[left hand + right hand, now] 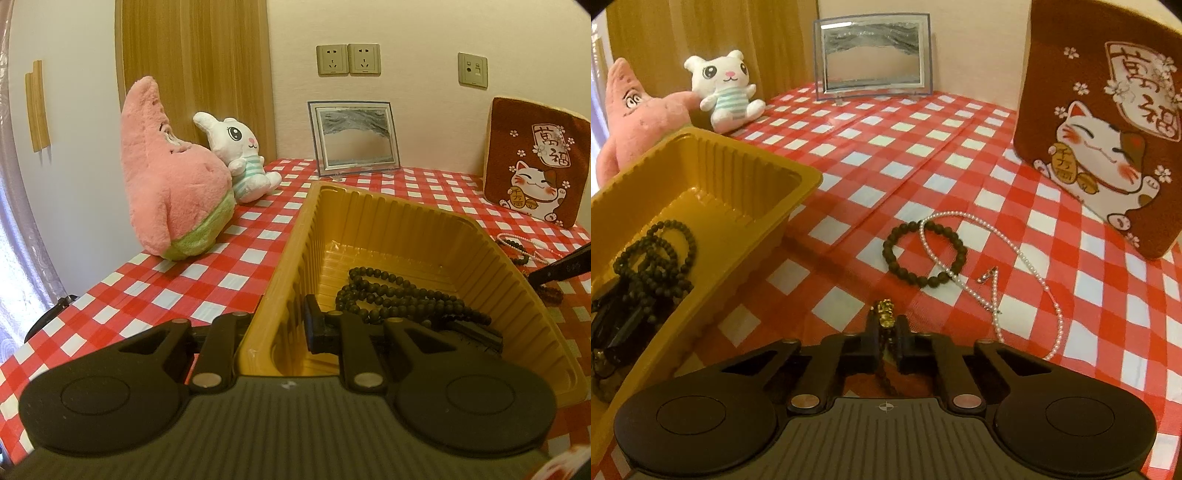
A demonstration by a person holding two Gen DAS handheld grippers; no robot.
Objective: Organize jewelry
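Observation:
A yellow plastic tray (295, 236) (746, 221) stands on the checkered table and holds a long black bead string (399, 295) (657, 258). My left gripper (277, 328) is shut on the tray's near-left wall, one finger inside and one outside. My right gripper (886, 332) is shut on a dark beaded bracelet with a gold charm (885, 314), just above the table to the right of the tray. A black bead bracelet (923, 254) and a pearl necklace (1015, 258) lie on the cloth ahead of it.
A pink star plush (170, 177) and a white rabbit plush (240, 155) sit at the back left. A sand-art frame (354, 136) stands against the wall. A red lucky-cat cushion (1108, 122) leans at the right.

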